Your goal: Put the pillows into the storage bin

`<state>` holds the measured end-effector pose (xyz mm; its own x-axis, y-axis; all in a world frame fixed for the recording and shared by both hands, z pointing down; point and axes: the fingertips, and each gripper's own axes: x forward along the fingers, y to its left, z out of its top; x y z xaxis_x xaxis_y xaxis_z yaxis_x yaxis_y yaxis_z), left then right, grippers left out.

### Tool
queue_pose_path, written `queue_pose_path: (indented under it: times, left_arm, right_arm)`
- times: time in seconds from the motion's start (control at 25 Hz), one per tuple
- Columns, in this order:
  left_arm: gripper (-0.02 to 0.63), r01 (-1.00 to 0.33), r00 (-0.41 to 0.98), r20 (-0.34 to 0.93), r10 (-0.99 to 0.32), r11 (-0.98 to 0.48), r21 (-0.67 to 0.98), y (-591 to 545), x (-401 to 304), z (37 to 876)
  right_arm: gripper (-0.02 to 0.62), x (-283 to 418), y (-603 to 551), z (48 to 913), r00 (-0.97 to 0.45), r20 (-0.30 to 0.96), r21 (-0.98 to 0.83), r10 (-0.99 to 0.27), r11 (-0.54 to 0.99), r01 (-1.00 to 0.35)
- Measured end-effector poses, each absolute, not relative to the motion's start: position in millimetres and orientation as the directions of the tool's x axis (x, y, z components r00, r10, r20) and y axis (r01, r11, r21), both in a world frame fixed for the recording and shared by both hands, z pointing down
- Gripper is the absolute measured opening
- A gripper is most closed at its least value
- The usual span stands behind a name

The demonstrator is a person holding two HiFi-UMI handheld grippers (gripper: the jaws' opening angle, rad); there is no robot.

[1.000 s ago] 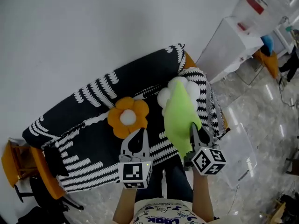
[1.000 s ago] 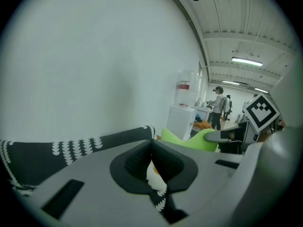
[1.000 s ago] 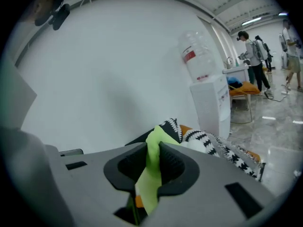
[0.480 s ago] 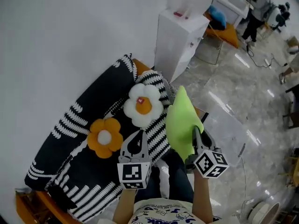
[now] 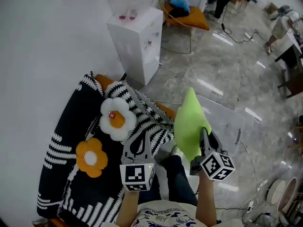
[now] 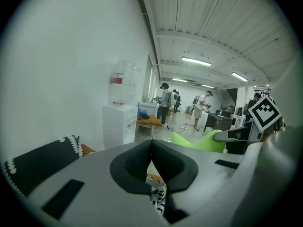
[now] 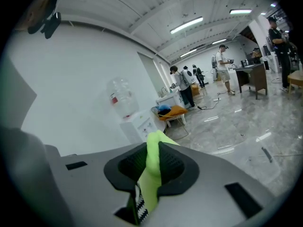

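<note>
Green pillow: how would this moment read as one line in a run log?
right gripper: shut on green pillow, held clear of sofa | left gripper: shut, empty | white flower pillow, orange flower pillow: on sofa

The left gripper is held forward, jaws closed together and empty; the right gripper is clamped on the green pillow.

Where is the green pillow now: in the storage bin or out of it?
Out. The right gripper's jaws pinch the green pillow in the air; the clear storage bin sits on the floor beyond it.
</note>
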<state>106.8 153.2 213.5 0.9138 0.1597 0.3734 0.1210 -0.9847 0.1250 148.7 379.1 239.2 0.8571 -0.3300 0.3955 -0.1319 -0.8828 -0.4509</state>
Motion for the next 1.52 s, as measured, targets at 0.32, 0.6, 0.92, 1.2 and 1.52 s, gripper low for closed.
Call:
queue_pose_path:
  times: [0.32,0.6,0.92,1.2,1.52]
  left_arm:
    - [0.014,0.2,0.885,0.407,0.227,-0.974,0.108,251,184,226]
    - [0.014,0.244,0.861,0.432,0.268,-0.963,0.111,320,237,245]
    - [0.014,0.302,0.819,0.479,0.315,-0.947,0.107,359,280,280]
    - [0.014,0.347,0.768,0.533,0.355,-0.93,0.121,378,323,328]
    - [0.014,0.425,0.674,0.603,0.426,-0.892,0.155,395,361,405]
  right_arm:
    - [0.069,204,490,271,0.866,0.442,-0.493,-0.233,-0.87,0.018]
    - [0.067,246,557,303,0.853,0.49,-0.49,-0.179,-0.866,0.099]
    - [0.066,278,600,357,0.83,0.546,-0.495,-0.113,-0.843,0.211]
    - [0.064,311,615,420,0.798,0.598,-0.472,-0.069,-0.836,0.281]
    - [0.063,328,629,522,0.728,0.686,-0.437,-0.022,-0.811,0.388]
